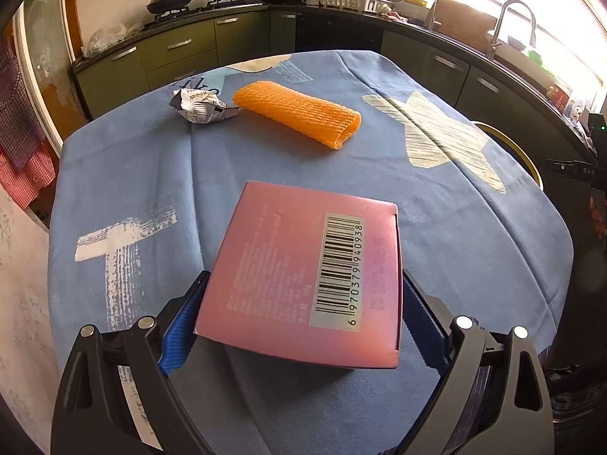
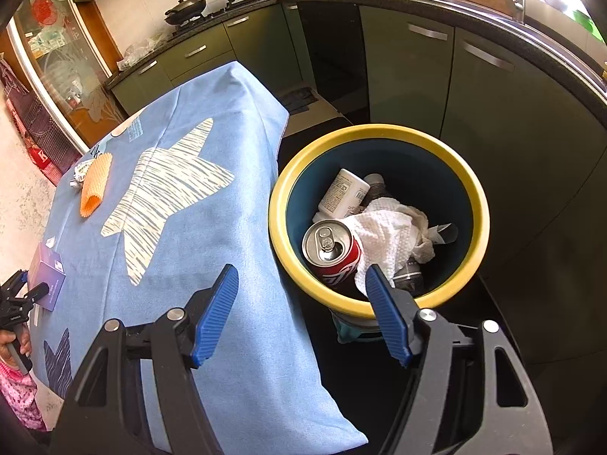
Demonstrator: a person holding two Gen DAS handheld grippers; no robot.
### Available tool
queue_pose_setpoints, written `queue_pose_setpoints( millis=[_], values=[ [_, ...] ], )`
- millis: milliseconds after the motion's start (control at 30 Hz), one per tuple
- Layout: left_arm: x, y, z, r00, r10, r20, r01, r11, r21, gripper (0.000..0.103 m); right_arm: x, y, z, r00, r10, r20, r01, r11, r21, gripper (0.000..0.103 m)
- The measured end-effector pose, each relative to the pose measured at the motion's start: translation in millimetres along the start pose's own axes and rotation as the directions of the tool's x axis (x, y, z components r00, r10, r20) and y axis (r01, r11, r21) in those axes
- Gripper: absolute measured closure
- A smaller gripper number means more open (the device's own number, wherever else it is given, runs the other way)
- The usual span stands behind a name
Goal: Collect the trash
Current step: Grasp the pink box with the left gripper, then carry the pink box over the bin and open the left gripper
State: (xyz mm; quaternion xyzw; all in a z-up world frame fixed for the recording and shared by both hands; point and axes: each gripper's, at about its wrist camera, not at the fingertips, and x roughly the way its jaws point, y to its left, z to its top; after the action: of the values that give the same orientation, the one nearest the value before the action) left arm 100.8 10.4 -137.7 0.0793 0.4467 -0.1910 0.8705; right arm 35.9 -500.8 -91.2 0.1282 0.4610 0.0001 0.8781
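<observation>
My left gripper (image 1: 299, 314) is shut on a pink carton (image 1: 303, 269) with a barcode, its blue pads against both sides; the carton's shadow falls on the blue tablecloth (image 1: 132, 174) below. Farther back lie an orange foam net sleeve (image 1: 297, 113) and a crumpled wrapper (image 1: 199, 106). My right gripper (image 2: 301, 284) is open and empty, by the table's edge and the near rim of the yellow-rimmed bin (image 2: 379, 132). The bin holds a red can (image 2: 332, 250), a white paper towel (image 2: 390, 235) and a white bottle (image 2: 343, 193). The carton (image 2: 47, 269) and sleeve (image 2: 95, 184) also show in the right wrist view.
Green kitchen cabinets (image 2: 406, 60) and a dark counter (image 1: 436, 34) with a faucet (image 1: 512, 22) wrap around behind the table. The bin rim shows at the table's right edge (image 1: 512, 144). A glass door (image 2: 64, 60) stands at the left.
</observation>
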Motion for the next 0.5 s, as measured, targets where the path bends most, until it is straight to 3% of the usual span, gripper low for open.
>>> queue_pose_setpoints(
  millis=[100,500],
  values=[
    [0,-1,-1,1.0,0.02,0.0,-0.02,1.0,0.002,0.02,1,3,0,1.0,0.006,-0.002,-0.006,1.0,-0.004,0.037],
    [-14,-19,7,1.0,-0.003,0.025,0.002,1.0,0.026,0.027,-4,4,-2,1.0,0.013,0.006,-0.012,1.0,-0.009,0.037]
  ],
)
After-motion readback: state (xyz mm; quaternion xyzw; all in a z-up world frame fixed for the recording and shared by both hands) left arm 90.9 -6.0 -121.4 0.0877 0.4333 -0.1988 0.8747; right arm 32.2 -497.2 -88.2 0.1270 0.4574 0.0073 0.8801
